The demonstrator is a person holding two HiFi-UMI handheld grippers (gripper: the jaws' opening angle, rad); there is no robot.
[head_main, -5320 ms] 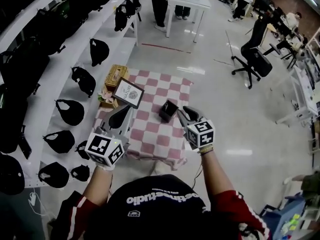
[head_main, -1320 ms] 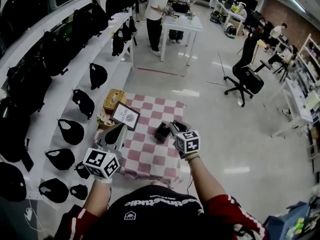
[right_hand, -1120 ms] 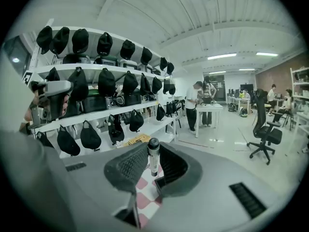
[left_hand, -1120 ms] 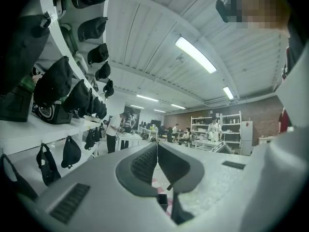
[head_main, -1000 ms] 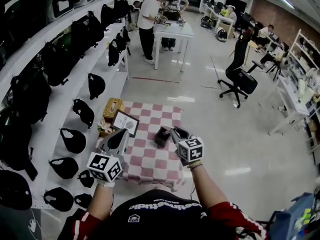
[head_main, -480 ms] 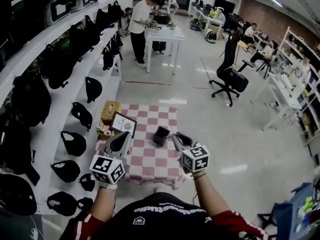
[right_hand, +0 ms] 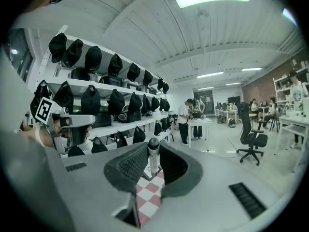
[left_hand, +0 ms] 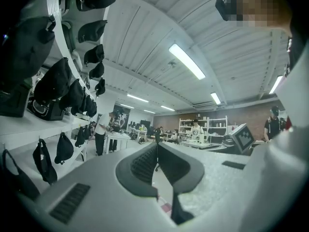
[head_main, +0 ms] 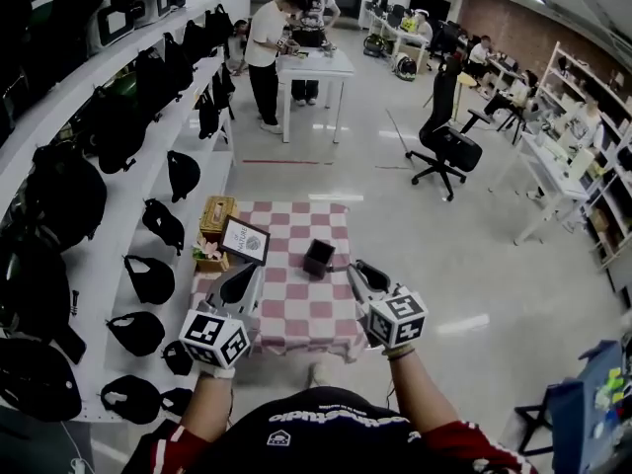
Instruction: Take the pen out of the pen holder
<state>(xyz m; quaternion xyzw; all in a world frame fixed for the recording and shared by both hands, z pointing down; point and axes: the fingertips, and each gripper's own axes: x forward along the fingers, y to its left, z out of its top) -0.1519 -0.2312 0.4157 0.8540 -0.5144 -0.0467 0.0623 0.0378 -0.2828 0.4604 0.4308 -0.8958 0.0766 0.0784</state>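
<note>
A black pen holder (head_main: 318,257) stands on the table with the red-and-white checked cloth (head_main: 296,309). My right gripper (head_main: 356,268) hangs just right of the holder, off the table's right edge, apart from it. In the right gripper view a pen (right_hand: 153,154) with a dark cap stands upright between the pads, and the right gripper (right_hand: 153,148) is shut on it. My left gripper (head_main: 247,271) hovers over the table's left side, near its front. In the left gripper view its pads meet at the tips of the left gripper (left_hand: 157,146), nothing between them.
A framed picture (head_main: 244,241) and a wicker box (head_main: 216,213) sit at the table's left rear. White shelves (head_main: 148,181) with black caps and bags line the left. A black office chair (head_main: 444,141) and a white table (head_main: 311,67) with people stand farther off.
My right gripper has drawn back from the pen holder to the right and upward, carrying the pen. The left gripper shifted slightly. The head view now takes in more of the room.
</note>
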